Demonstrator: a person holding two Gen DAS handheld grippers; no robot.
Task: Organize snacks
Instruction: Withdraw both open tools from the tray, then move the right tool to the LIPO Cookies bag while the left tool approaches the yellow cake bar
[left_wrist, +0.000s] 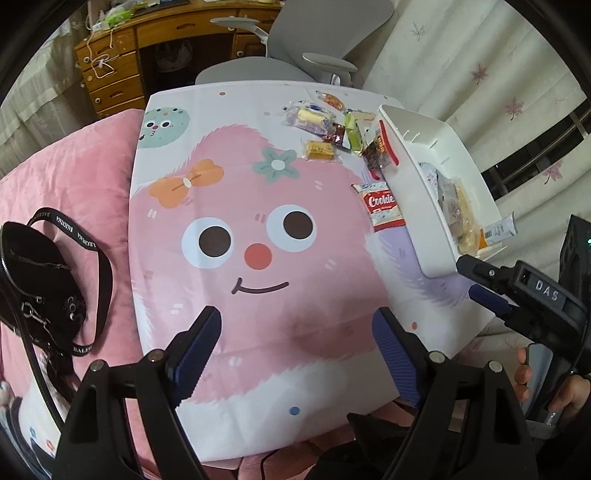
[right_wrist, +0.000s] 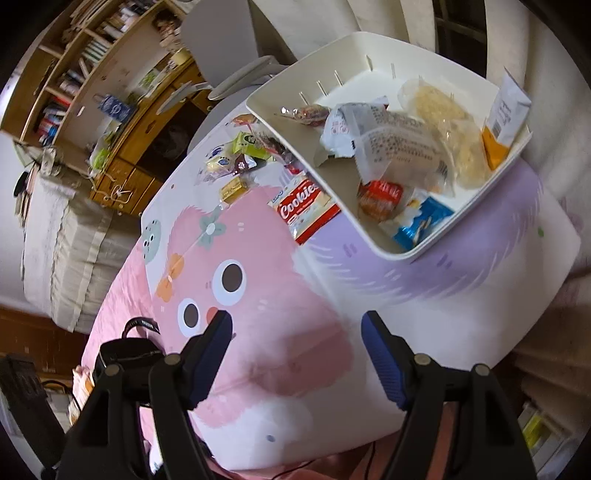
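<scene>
A: Snacks (right_wrist: 402, 147) already lie in the white tray (right_wrist: 417, 247) at the upper right of the right wrist view: a big clear bag with printed text, a crumbly pale bar in clear wrap, a red packet, a blue one, and an orange-and-white stick leaning on the far right wall.

B: So the job is partly done?

A: I'd judge it around halfway. A loose cluster (right_wrist: 240, 155) sits on the cartoon mat (right_wrist: 280, 354) left of the tray, at upper centre of that view: green, yellow and purple-wrapped pieces and a gold one. The red Cookies pack (right_wrist: 308, 208) lies just beside the tray's left wall, maybe touching it.

B: Are the grippers carrying anything?

A: No. The right gripper (right_wrist: 297, 360) has its blue pads (right_wrist: 212, 363) spread wide with nothing between them, above the pink face on the mat. The left gripper (left_wrist: 301, 356) is the same, fingers apart and empty, low in its own frame.

B: Where does the left view put the tray?

A: At the right edge, seen side-on, with the right gripper's tip close to its near corner. The loose pieces are at upper right there.

B: What's left, then?

A: By my reading, the Cookies pack and that cluster need moving into the tray.
</scene>
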